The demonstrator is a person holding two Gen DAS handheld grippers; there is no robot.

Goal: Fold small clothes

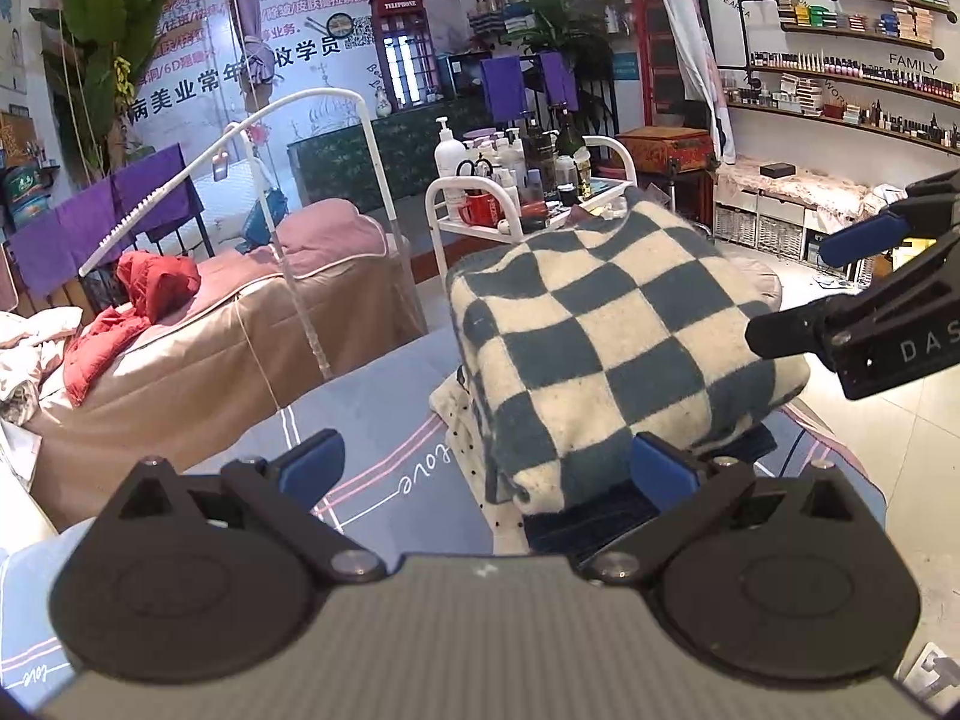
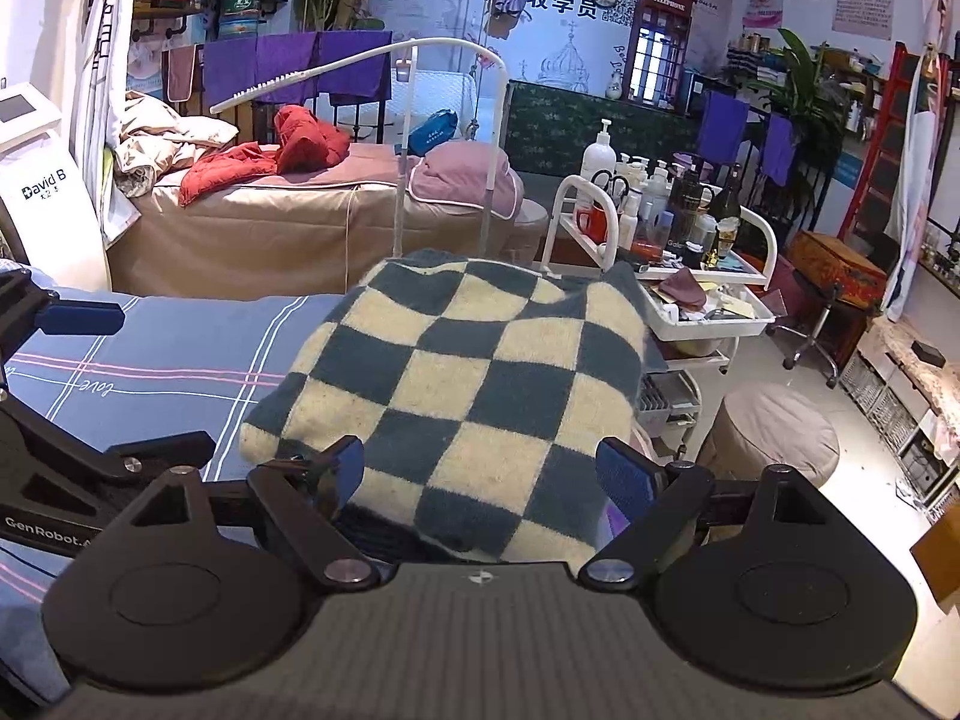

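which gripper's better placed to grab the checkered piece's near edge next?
Right, probably. The right gripper is open with the checkered garment edge between its fingers. The left gripper is open too, but offset: only one finger meets the stack.

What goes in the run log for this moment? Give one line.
stage: stack topped | item: folded blue-and-cream checkered knit garment on clothes pile, striped blue bedsheet | left gripper: open, empty | right gripper: open, empty

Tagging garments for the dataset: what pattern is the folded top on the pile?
Checked, dark teal and cream squares: the folded top. Clearest in the right wrist view.
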